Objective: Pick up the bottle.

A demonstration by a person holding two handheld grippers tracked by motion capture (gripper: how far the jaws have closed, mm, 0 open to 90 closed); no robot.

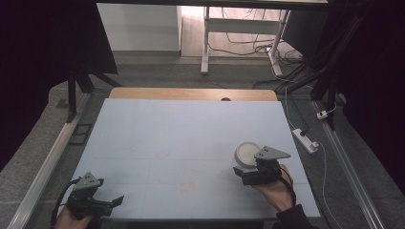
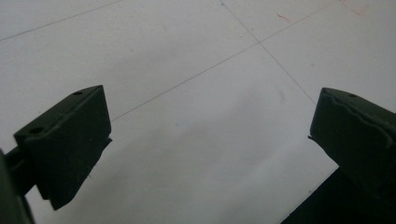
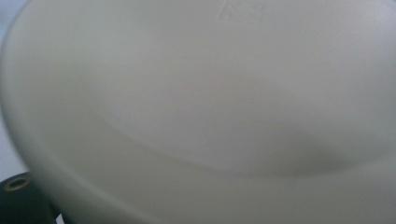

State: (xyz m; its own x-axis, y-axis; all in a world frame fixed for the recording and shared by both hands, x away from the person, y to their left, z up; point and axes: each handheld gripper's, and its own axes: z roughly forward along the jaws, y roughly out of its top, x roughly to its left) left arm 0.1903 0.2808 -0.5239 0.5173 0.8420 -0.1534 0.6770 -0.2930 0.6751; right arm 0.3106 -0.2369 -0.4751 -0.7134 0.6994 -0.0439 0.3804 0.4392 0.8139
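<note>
- High view: my left gripper (image 1: 112, 202) sits at the near left corner of the pale blue worktop (image 1: 181, 138), held low over the surface with nothing in it.
- High view: my right gripper (image 1: 241, 172) is at the near right of the worktop, with a white bowl (image 1: 245, 154) at its tip. The grey plate on top hides part of the bowl, and I cannot tell from here how the jaws stand.
- High view: beyond the worktop's far edge, a white power strip (image 1: 305, 140) lies on the grey floor to the right.
- Left gripper view: both black jaws stand wide apart over bare worktop (image 2: 196, 93) marked with thin lines. Nothing lies between them.
- Right gripper view: the white bowl (image 3: 205, 102) is pressed close to the camera, blurred. One black jaw tip shows at the lower left, just beside the bowl's rim. Whether the jaws clamp the bowl, I cannot tell.
</note>
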